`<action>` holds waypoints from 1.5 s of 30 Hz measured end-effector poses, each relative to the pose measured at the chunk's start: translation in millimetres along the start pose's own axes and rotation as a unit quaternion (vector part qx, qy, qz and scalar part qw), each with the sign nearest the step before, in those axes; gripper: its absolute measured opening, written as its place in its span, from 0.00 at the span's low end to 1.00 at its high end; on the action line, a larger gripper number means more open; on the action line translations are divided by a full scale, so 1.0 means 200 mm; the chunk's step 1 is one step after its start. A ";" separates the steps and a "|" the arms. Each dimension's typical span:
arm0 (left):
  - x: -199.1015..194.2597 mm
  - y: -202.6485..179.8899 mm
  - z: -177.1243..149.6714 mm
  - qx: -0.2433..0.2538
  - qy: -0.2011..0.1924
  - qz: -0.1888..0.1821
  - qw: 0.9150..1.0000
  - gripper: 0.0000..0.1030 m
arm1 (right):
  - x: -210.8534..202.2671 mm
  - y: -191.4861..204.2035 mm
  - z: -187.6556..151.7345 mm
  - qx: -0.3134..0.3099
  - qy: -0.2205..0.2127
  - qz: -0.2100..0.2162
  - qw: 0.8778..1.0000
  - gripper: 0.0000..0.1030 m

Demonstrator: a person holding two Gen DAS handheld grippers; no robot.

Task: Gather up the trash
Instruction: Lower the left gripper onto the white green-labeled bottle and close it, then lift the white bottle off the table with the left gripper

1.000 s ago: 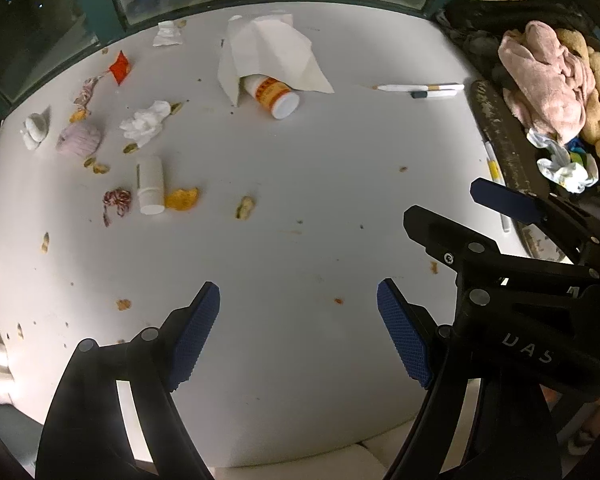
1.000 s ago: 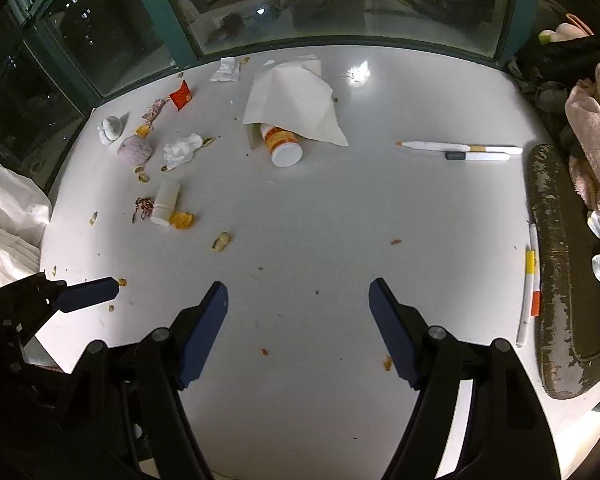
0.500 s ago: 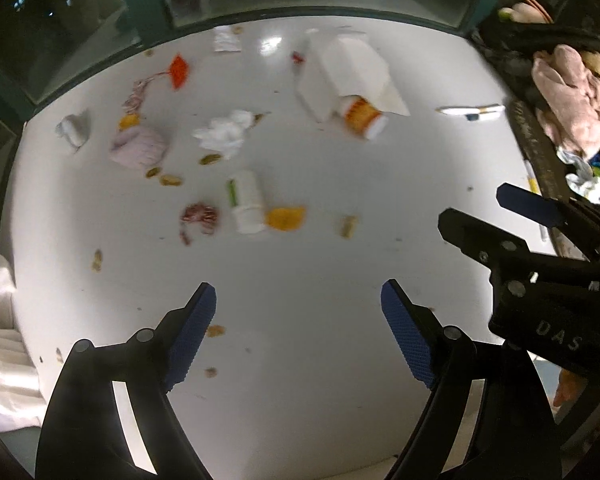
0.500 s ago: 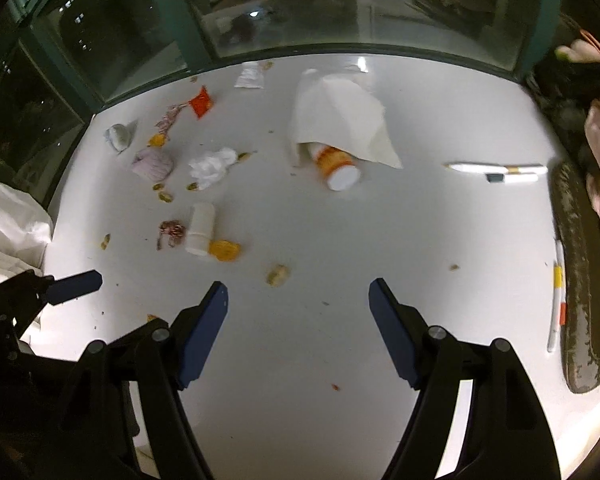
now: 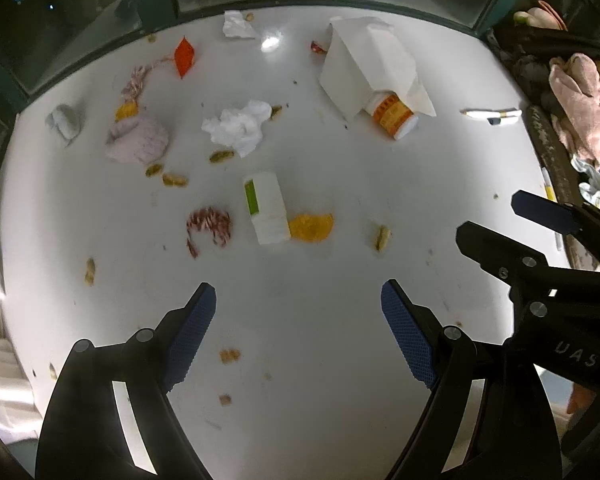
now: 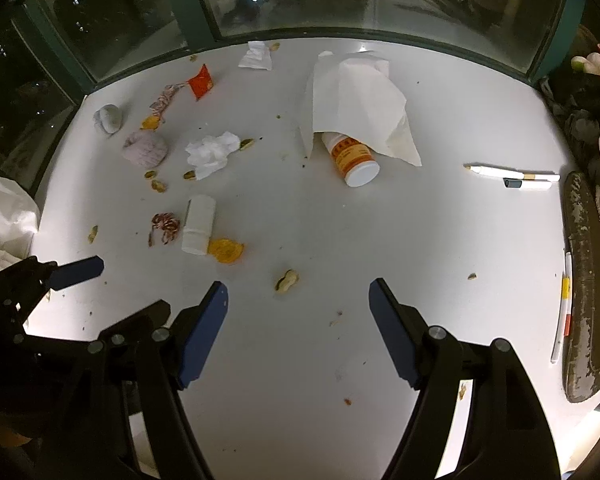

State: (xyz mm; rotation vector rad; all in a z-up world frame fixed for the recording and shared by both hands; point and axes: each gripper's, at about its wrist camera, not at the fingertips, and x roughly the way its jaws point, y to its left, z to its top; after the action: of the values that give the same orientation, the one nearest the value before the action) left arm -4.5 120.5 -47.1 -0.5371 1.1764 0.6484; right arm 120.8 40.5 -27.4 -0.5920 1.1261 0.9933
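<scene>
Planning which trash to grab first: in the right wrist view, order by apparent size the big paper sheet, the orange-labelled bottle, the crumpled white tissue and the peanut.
1. Paper sheet
2. Orange-labelled bottle and crumpled tissue: alike
3. Peanut

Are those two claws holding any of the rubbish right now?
No. The left gripper and right gripper both stand open and empty above the table.

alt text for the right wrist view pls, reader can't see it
The open, empty right tool hangs over a white table strewn with trash: a peanut just ahead, a white bottle beside an orange peel, crumpled tissue, and an orange-labelled bottle half under a paper sheet. The left tool shows at lower left.
</scene>
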 end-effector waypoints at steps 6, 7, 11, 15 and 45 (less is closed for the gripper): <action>0.11 -0.01 0.09 0.000 -0.011 0.025 1.000 0.79 | 0.07 -0.05 0.05 -0.010 0.005 0.005 1.000 0.68; 0.14 -0.01 0.10 -0.008 -0.004 0.025 1.000 0.79 | 0.09 -0.06 0.06 -0.014 0.010 0.006 1.000 0.68; 0.23 0.02 0.12 -0.028 0.012 0.023 0.999 0.79 | 0.19 -0.08 0.09 -0.025 0.030 0.008 0.999 0.68; 0.30 0.03 0.15 -0.042 0.023 0.022 0.999 0.79 | 0.27 -0.10 0.12 -0.029 0.041 0.016 0.999 0.68; 0.62 0.04 0.27 -0.020 0.063 -0.018 0.998 0.31 | 0.55 -0.12 0.19 -0.042 0.068 0.032 0.996 0.68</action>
State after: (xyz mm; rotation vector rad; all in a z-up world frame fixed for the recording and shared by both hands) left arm 55.6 184.9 -149.9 -0.6380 1.2712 0.6157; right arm 169.6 98.4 -118.3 -0.7030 1.2341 1.0718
